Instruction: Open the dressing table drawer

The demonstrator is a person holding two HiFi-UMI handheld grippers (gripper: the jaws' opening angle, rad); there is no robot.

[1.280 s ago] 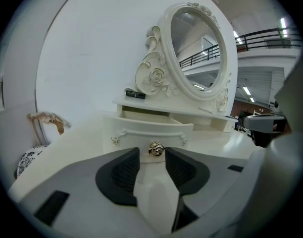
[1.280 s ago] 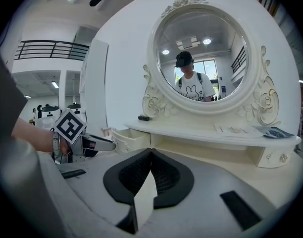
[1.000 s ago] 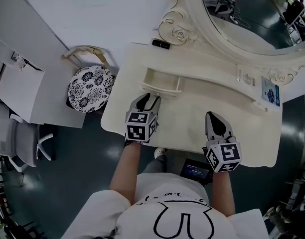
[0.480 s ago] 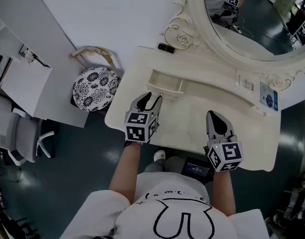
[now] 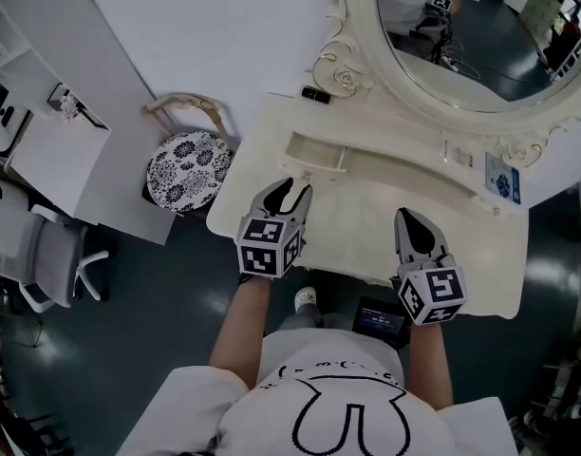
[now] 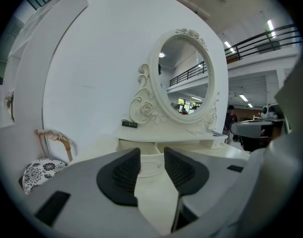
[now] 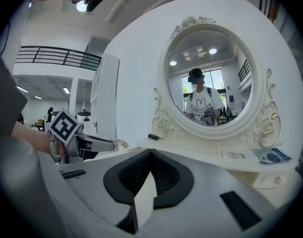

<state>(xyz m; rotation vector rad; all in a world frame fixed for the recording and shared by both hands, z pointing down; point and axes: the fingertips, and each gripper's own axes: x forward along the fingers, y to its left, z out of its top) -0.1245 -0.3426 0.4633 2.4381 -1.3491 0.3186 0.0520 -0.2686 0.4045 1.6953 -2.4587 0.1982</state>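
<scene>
The cream dressing table (image 5: pixel 461 255) has a small drawer (image 5: pixel 316 153) standing pulled out at its back left, under the oval mirror (image 5: pixel 471 36). My left gripper (image 5: pixel 290 190) hovers just in front of that drawer and points at it. It is open, its jaws have just been closing a little, and nothing is between them. In the left gripper view the drawer (image 6: pixel 147 147) shows past the parted pads (image 6: pixel 123 175). My right gripper (image 5: pixel 407 214) hangs over the table's front right, shut and empty, its tips (image 7: pixel 150 150) meeting.
A patterned round stool (image 5: pixel 188 170) stands left of the table. A small black object (image 5: pixel 315 94) lies by the mirror frame and a leaflet (image 5: pixel 500 179) on the right shelf. A dark device (image 5: pixel 379 317) sits below the front edge. An office chair (image 5: pixel 44 255) is at the far left.
Both grippers have lifted a little above the tabletop. The drawer stays pulled out.
</scene>
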